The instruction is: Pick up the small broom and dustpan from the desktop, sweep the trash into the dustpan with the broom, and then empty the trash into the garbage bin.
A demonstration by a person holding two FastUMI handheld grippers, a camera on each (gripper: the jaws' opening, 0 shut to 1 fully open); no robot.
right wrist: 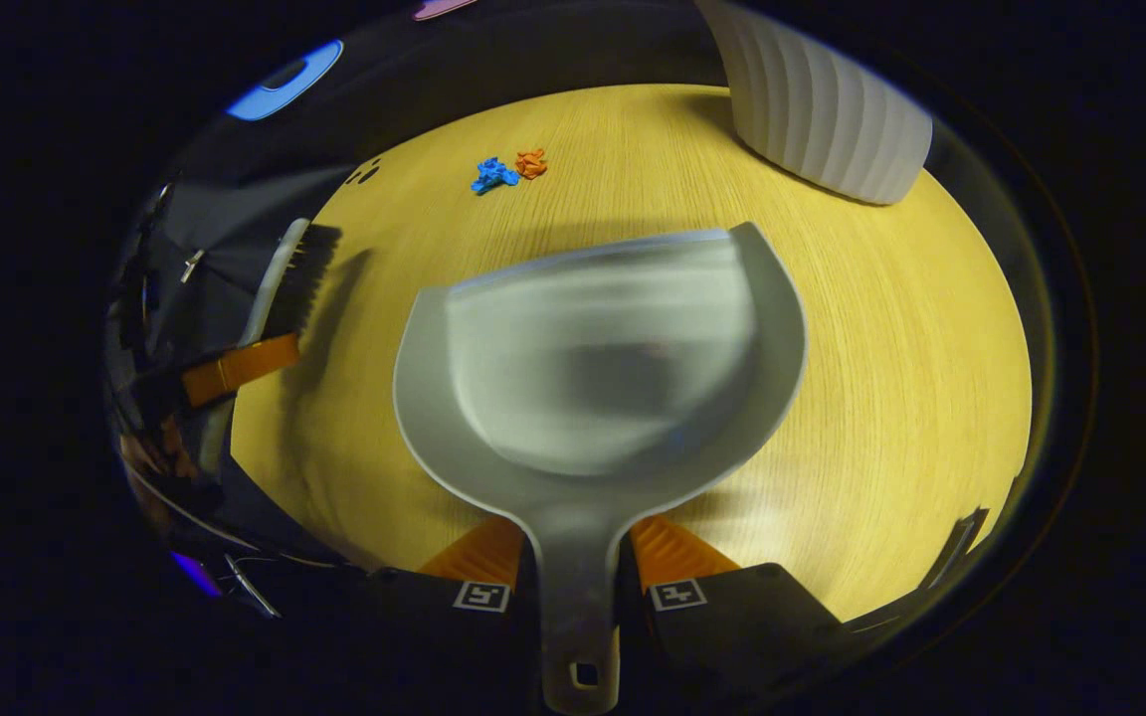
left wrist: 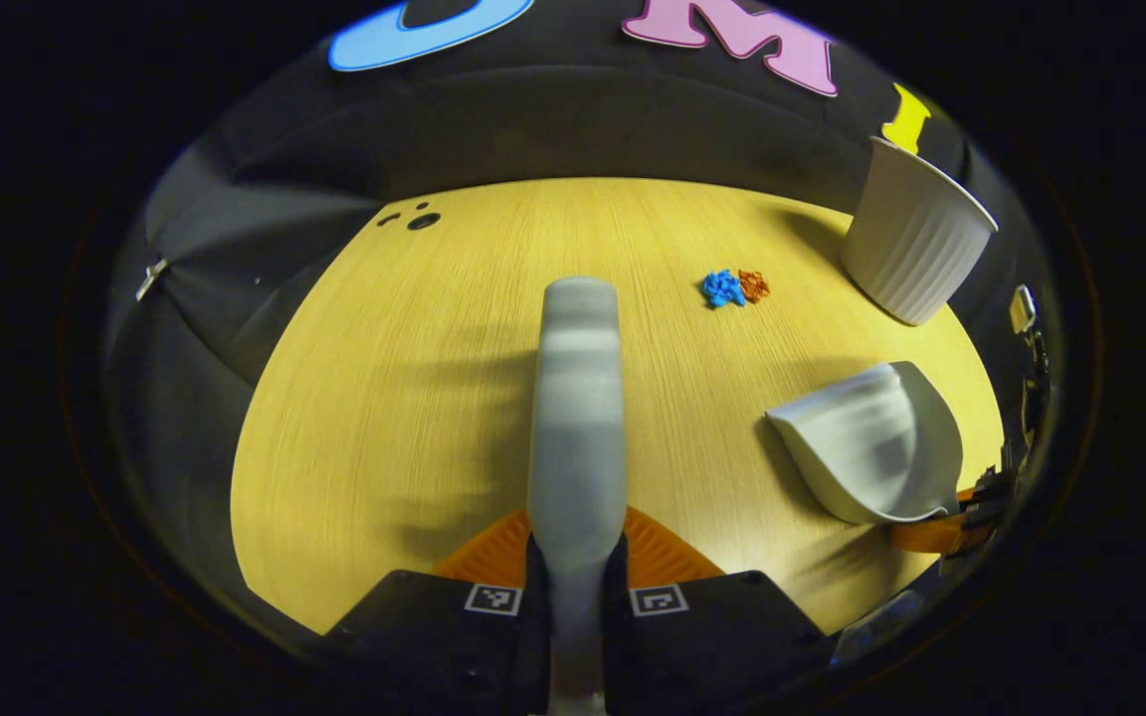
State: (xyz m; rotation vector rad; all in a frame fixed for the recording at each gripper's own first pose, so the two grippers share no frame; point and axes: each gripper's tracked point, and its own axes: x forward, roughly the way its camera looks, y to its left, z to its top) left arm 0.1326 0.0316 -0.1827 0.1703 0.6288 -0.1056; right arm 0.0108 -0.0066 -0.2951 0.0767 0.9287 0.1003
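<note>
Left gripper view looks along the broom [left wrist: 576, 418], whose grey back runs straight ahead from the left gripper [left wrist: 574, 557]; both orange fingers [left wrist: 493, 552] press on its handle. The bristles are hidden underneath here. Ahead and to the right lie the blue scrap [left wrist: 723, 288] and orange scrap [left wrist: 754, 285], touching each other on the yellow desktop [left wrist: 384, 398], with the white ribbed garbage bin [left wrist: 916, 244] beyond them at the far right.

The right gripper view shows the broom's black bristles [right wrist: 301, 278] off to its left. There the right gripper [right wrist: 576, 562] is clamped on the handle of the grey dustpan [right wrist: 603, 358], its pan blurred. The bin's [right wrist: 822, 104] top is cut off. Whether broom or dustpan touches the desktop is hard to make out.
</note>
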